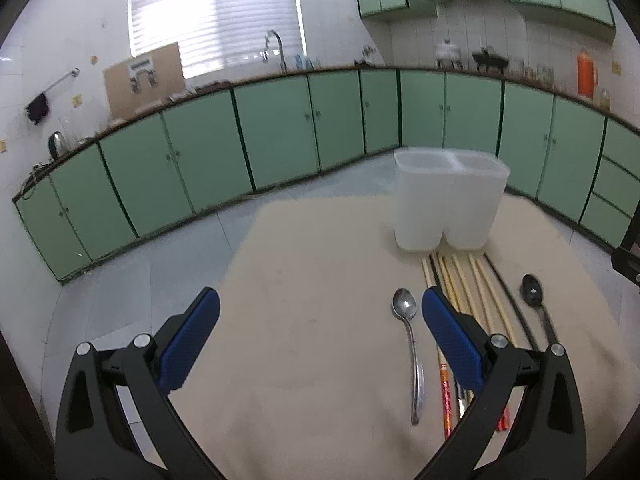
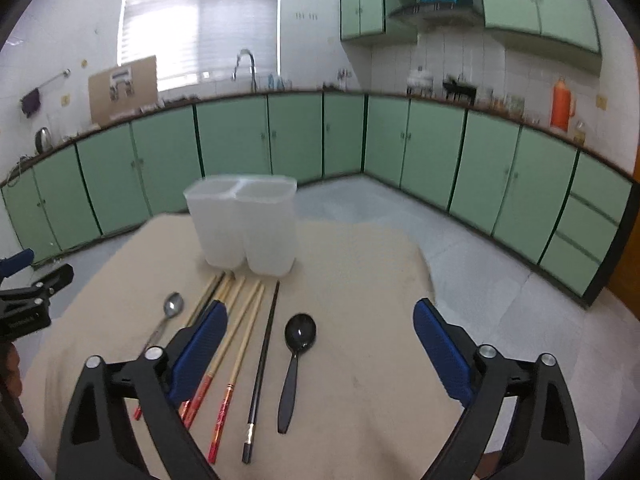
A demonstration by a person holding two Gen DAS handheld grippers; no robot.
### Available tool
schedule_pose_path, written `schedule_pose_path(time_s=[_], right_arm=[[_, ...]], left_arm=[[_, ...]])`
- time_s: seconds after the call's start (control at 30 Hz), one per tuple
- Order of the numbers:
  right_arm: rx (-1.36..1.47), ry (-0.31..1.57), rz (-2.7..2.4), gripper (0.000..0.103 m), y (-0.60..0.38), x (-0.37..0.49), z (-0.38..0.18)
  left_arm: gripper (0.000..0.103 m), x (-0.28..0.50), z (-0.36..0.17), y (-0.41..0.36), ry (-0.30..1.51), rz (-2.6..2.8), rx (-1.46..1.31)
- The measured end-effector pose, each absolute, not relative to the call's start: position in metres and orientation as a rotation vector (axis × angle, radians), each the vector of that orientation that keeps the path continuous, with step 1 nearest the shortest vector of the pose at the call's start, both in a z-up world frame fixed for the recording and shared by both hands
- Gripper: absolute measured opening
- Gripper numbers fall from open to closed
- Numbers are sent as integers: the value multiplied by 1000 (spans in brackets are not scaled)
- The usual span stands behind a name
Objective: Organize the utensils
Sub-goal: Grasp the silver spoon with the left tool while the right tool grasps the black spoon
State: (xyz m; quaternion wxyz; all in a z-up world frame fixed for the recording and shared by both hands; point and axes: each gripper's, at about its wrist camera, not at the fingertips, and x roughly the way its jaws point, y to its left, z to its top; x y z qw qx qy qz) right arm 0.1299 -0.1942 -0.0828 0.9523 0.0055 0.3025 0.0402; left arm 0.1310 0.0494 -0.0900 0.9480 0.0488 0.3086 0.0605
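Metal spoon (image 1: 405, 305) beside chopsticks (image 2: 240, 320) | black spoon (image 2: 300, 332) right | holder (image 2: 244, 224) behind

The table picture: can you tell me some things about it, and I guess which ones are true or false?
1. The white holder already has spoons inside. False: both its compartments look empty.
2. The black spoon lies to the right of the black chopstick. True.
3. The right hand-held gripper is squeezing a chopstick. False: its jaws stand wide open, holding nothing.
4. The silver spoon lies flat on the beige cloth. True.
5. The left hand-held gripper is open. True.
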Motion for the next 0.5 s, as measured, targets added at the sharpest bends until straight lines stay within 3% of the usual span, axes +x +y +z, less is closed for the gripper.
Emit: schedule_pose_path(time_s=[0.5], right_arm=[[23, 906, 95, 69, -182, 223, -158]], left_arm=[[98, 224, -157, 20, 854, 76, 141]])
